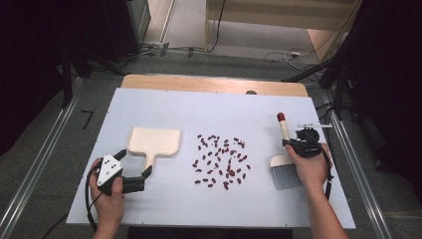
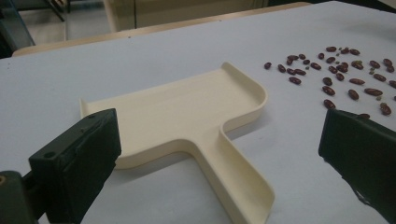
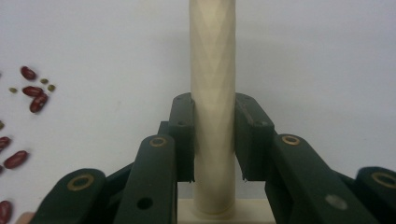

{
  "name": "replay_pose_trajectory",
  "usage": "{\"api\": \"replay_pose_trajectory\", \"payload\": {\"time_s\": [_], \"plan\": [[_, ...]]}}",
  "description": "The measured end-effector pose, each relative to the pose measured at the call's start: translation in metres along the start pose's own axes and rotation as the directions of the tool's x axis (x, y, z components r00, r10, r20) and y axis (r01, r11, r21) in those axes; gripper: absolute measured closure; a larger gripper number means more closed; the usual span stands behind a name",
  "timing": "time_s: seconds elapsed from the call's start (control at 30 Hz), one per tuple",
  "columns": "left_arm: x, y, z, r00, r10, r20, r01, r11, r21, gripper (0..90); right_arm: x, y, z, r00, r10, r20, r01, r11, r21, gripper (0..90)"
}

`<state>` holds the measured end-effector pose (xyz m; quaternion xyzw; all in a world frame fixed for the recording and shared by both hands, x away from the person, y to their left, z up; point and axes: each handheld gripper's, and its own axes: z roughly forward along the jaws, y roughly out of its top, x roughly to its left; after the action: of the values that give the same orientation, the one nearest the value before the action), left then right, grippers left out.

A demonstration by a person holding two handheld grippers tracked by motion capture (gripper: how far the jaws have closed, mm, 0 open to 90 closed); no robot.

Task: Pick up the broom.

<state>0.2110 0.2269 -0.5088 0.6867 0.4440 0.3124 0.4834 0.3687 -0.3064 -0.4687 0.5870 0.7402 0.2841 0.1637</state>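
1. I have the cream dustpan (image 1: 153,141) lying flat, left of centre in the high view. I read it as stiff, light moulded plastic that will skate on the smooth white table (image 1: 219,107) if nudged. Its narrow handle points toward the bottom of the frame, and that is where I would take it.
2. My brush (image 1: 284,167) sits at right of the high view, grey bristles low and red-capped handle pointing to the upper frame. The handle looks rigid and smooth and the bristles soft, so I grip the shaft, not the head.
3. My right gripper (image 3: 214,140) has closed on that cream shaft, both pads pressing its sides in the right gripper view.
4. My left gripper (image 2: 217,154) stands wide open with nothing held, the dustpan handle running between the jaws without touching them.
5. The red beans (image 1: 221,160) are scattered at centre, between pan and brush. They look small, hard and apt to roll, so I would sweep gently.
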Motion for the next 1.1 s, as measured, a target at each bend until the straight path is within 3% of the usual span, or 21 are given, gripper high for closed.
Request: {"api": "replay_pose_trajectory", "payload": {"time_s": [0.17, 0.2, 0.3, 0.47, 0.5, 0.57, 0.63, 0.67, 0.77, 0.8, 0.93, 0.97, 1.07, 1.1], "plan": [[-0.009, 0.009, 0.002, 0.9998, 0.018, 0.008, -0.018, 0.9997, -0.013, 0.0, 0.0, -0.006, -0.019, 0.9993, -0.027, -0.026, 0.024, 0.993, -0.116, 69.4], [-0.009, 0.009, 0.002, 0.9998, 0.018, 0.008, -0.018, 0.9997, -0.013, 0.0, 0.0, -0.006, -0.019, 0.9993, -0.027, -0.026, 0.024, 0.993, -0.116, 69.4], [-0.015, 0.014, 0.005, 0.9992, 0.036, 0.016, -0.036, 0.9992, -0.017, 0.0, -0.003, -0.012, -0.033, 0.9977, -0.02, -0.064, 0.007, 0.98, -0.201, 69.4], [-0.027, 0.025, 0.01, 0.9978, 0.051, 0.044, -0.049, 0.9982, -0.034, 0.0, -0.004, -0.018, -0.047, 0.995, -0.016, -0.099, -0.013, 0.956, -0.294, 69.4], [-0.027, 0.025, 0.01, 0.9978, 0.051, 0.044, -0.049, 0.9982, -0.034, 0.0, -0.004, -0.018, -0.047, 0.995, -0.016, -0.099, -0.013, 0.956, -0.294, 69.4], [-0.03, 0.028, 0.012, 0.9969, 0.053, 0.058, -0.051, 0.9979, -0.041, 0.0, -0.005, -0.02, -0.054, 0.9922, -0.009, -0.125, -0.034, 0.942, -0.333, 69.4], [-0.033, 0.032, 0.014, 0.9958, 0.056, 0.073, -0.052, 0.9976, -0.044, 0.0, -0.003, -0.021, -0.059, 0.991, -0.026, -0.131, -0.023, 0.933, -0.36, 69.4], [-0.035, 0.033, 0.015, 0.9952, 0.059, 0.078, -0.055, 0.9973, -0.048, 0.0, -0.003, -0.021, -0.059, 0.991, -0.026, -0.131, -0.023, 0.933, -0.36, 69.4], [-0.039, 0.038, 0.017, 0.9943, 0.052, 0.094, -0.046, 0.9971, -0.061, 0.0, 0.002, -0.024, -0.068, 0.9897, -0.04, -0.138, -0.019, 0.913, -0.406, 69.4], [-0.04, 0.04, 0.019, 0.9939, 0.049, 0.098, -0.043, 0.9971, -0.063, 0.0, 0.002, -0.024, -0.068, 0.9897, -0.04, -0.138, -0.019, 0.913, -0.406, 69.4], [-0.045, 0.047, 0.024, 0.9898, 0.038, 0.138, -0.029, 0.9975, -0.065, 0.0, 0.007, -0.027, -0.077, 0.9871, -0.052, -0.152, -0.024, 0.887, -0.461, 69.4], [-0.047, 0.05, 0.026, 0.9893, 0.036, 0.141, -0.027, 0.9972, -0.069, 0.0, 0.009, -0.029, -0.08, 0.9855, -0.063, -0.157, -0.021, 0.875, -0.484, 69.4], [-0.054, 0.057, 0.03, 0.9863, 0.041, 0.16, -0.028, 0.9962, -0.082, 0.0, 0.012, -0.031, -0.082, 0.984, -0.069, -0.165, -0.023, 0.865, -0.501, 69.4], [-0.056, 0.06, 0.031, 0.9846, 0.045, 0.169, -0.03, 0.9958, -0.086, 0.0, 0.014, -0.032, -0.084, 0.9831, -0.069, -0.17, -0.029, 0.856, -0.516, 69.4]]}}
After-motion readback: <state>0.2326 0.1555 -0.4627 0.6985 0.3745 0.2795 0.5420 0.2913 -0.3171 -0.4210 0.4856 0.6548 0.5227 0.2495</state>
